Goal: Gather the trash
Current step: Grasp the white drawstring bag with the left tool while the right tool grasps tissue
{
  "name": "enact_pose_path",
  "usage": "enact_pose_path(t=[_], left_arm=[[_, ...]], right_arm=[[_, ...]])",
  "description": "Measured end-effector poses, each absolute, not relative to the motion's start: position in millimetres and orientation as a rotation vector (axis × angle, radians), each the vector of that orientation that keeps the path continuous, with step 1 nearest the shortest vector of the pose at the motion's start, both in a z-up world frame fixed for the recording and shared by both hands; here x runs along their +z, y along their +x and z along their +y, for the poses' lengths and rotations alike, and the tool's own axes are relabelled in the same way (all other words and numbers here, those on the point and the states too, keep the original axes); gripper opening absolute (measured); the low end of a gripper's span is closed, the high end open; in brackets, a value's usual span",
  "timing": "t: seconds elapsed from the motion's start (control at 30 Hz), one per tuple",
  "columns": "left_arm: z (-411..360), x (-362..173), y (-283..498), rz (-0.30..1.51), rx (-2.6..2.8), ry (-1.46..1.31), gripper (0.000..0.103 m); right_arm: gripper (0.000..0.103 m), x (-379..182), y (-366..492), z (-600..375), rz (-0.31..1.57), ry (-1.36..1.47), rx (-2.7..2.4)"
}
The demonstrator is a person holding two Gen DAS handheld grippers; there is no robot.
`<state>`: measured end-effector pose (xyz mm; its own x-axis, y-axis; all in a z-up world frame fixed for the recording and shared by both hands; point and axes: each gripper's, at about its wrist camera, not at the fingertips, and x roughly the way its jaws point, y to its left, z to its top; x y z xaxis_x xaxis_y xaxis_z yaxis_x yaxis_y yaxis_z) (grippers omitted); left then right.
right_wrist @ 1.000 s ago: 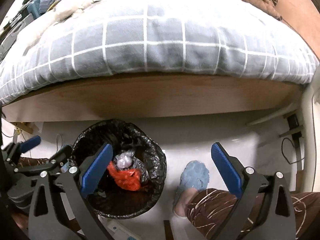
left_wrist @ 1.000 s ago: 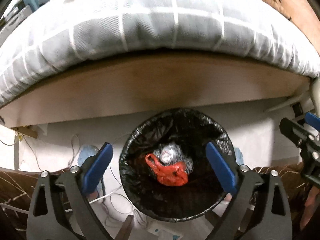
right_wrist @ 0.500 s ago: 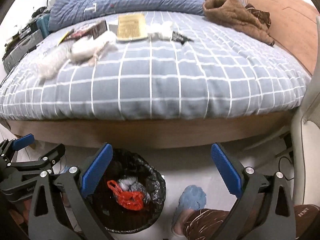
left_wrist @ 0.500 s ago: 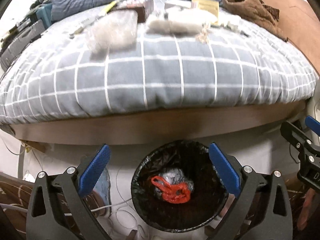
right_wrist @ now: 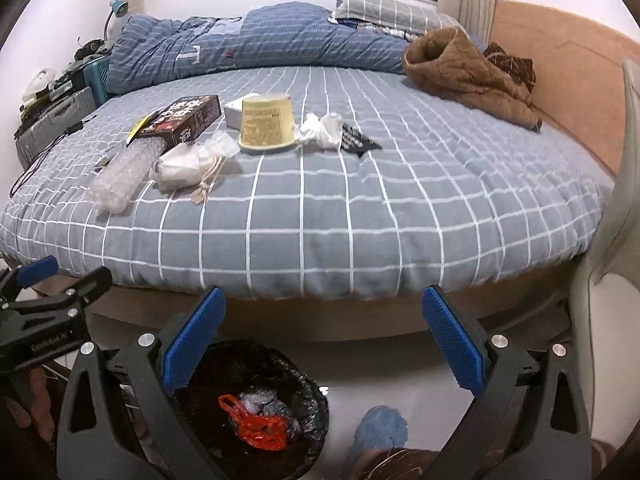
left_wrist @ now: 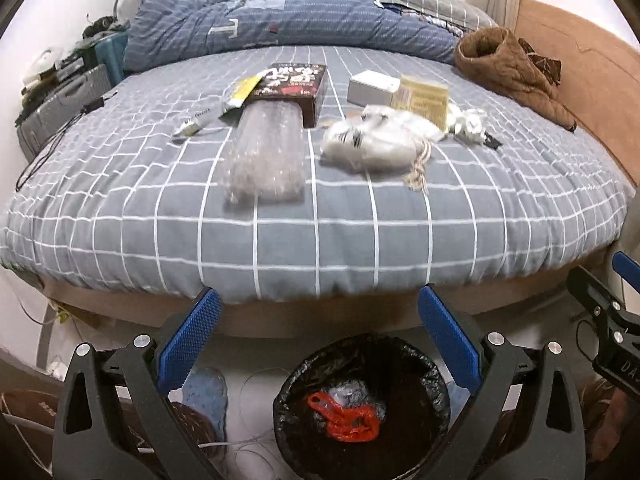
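Both hand-held grippers wide open, holding nothing: left hand-held gripper (left_wrist: 318, 334), right hand-held gripper (right_wrist: 322, 336).

Progress, judged: early. Bin (left_wrist: 362, 408) on floor at bed foot, 6 o'clock in left view, holds red bag (left_wrist: 344, 420) and silvery wad. Most trash not yet collected, lying mid-bed (right_wrist: 360, 216) at 12 o'clock: bubble wrap (left_wrist: 266, 156), dark box (left_wrist: 294, 88), white bag (left_wrist: 372, 142), paper cup (right_wrist: 266, 122), tissues (right_wrist: 322, 130), black wrapper (right_wrist: 356, 140).

Bin bottom dark, contents unclear. Bed's left edge clutter indistinct.
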<state>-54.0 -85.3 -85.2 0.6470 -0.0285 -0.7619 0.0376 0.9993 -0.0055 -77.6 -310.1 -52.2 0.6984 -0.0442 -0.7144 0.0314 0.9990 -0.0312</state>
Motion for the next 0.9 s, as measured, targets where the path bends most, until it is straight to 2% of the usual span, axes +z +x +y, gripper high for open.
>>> enact_pose_path(t=[0.47, 0.53, 0.9], left_arm=[[-90.7, -60.6, -13.0, 0.837, -0.061, -0.005, 0.097], [-94.0, -57.0, -2.4, 0.833, -0.068, 0.0, 0.097], [-114.3, -51.9, 48.5, 0.869, -0.124, 0.018, 0.097]], right_arm=[[0.095, -23.4, -16.7, -337.8, 0.749, 0.021, -0.054], [0.091, -24.9, -4.6, -340.3, 0.756, 0.027, -0.043], [0.082, -27.5, 67.3, -330.7, 0.772, -0.012, 0.022]])
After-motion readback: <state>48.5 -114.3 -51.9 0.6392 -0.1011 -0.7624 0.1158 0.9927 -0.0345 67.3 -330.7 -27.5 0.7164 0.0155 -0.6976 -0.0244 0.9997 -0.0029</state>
